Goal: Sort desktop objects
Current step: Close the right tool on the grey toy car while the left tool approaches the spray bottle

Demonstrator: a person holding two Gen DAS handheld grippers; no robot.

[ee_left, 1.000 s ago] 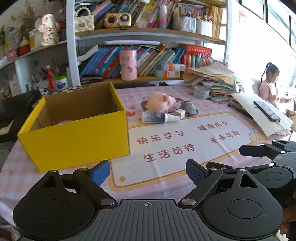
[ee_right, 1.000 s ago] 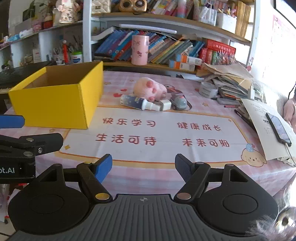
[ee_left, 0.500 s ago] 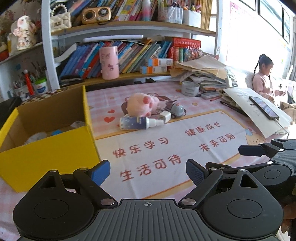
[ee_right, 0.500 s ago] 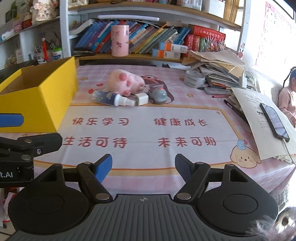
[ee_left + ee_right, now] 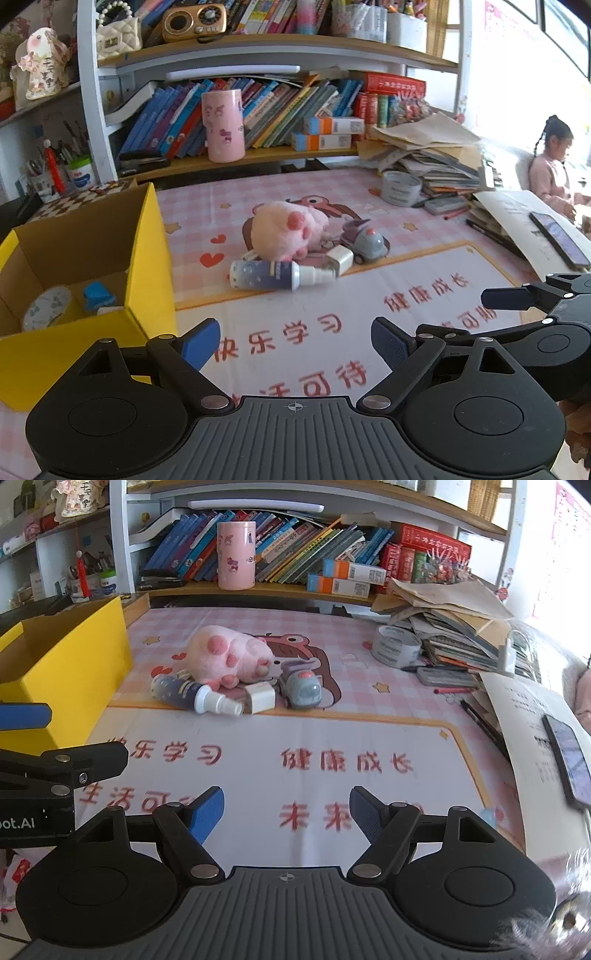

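A pink plush toy (image 5: 286, 229) (image 5: 229, 657) lies mid-table. In front of it lie a dark spray bottle (image 5: 273, 275) (image 5: 184, 692), a small white cube (image 5: 340, 258) (image 5: 260, 698) and a grey toy car (image 5: 365, 242) (image 5: 301, 690). The yellow box (image 5: 147, 258) (image 5: 74, 664) stands at the left, with a blue item (image 5: 98, 293) and a round pale item (image 5: 46, 308) inside. My left gripper (image 5: 295, 343) and right gripper (image 5: 286, 810) hang open and empty over the mat, well short of the pile.
A tape roll (image 5: 400, 188) (image 5: 395, 646), stacked books and papers (image 5: 454, 627), pens and a phone (image 5: 569, 760) fill the right side. A pink canister (image 5: 223, 125) stands on the bookshelf behind. A person (image 5: 552, 170) sits at far right.
Both grippers have moved forward toward the toy pile, which looks larger and nearer. The yellow box has slid toward the left edge of both views. Jaw widths are unchanged.
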